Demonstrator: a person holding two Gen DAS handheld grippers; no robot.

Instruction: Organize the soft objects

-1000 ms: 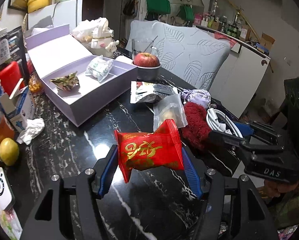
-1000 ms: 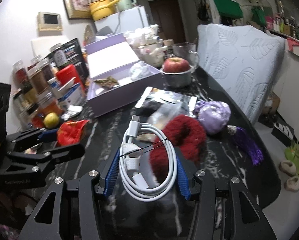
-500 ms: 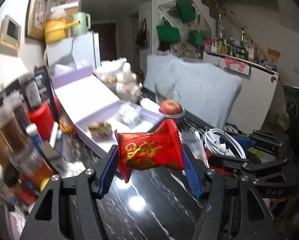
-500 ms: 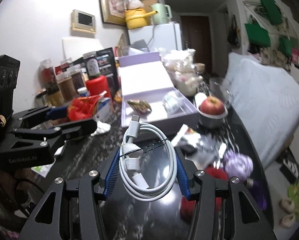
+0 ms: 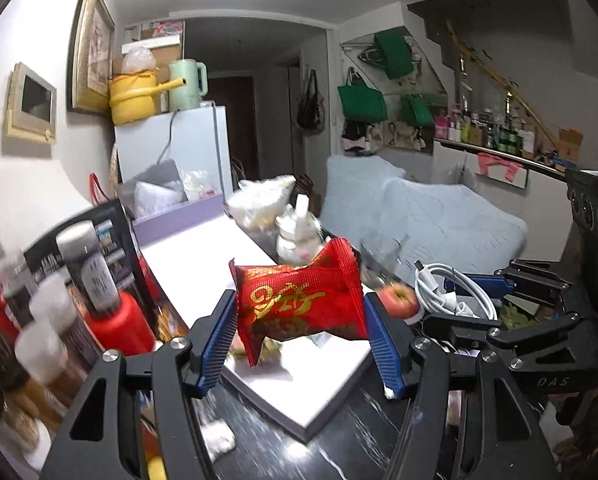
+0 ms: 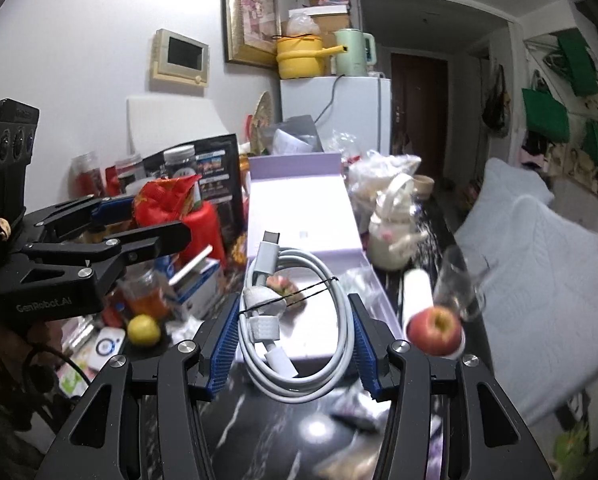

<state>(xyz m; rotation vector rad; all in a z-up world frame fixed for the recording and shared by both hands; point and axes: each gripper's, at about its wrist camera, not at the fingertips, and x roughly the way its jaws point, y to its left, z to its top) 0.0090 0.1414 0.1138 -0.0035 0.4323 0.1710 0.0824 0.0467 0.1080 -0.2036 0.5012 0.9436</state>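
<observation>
My left gripper (image 5: 301, 320) is shut on a red snack packet with gold writing (image 5: 299, 304), held in the air over the near end of the open lilac box (image 5: 311, 376). My right gripper (image 6: 293, 336) is shut on a coiled white charging cable (image 6: 299, 320), held above the box (image 6: 299, 208) too. The right gripper and its cable (image 5: 455, 292) show at the right of the left wrist view. The left gripper with the packet (image 6: 163, 200) shows at the left of the right wrist view.
A red apple in a bowl (image 6: 435, 330) and a glass (image 6: 459, 284) stand right of the box. Jars, a red bottle (image 5: 119, 320) and a lemon (image 6: 142, 330) crowd the left. A white stuffed toy (image 6: 391, 236) sits behind. The black marble table (image 6: 283, 432) lies below.
Both grippers have risen and tilted up while moving toward the lilac box, each keeping its hold. The table items that lay below have dropped out of view.
</observation>
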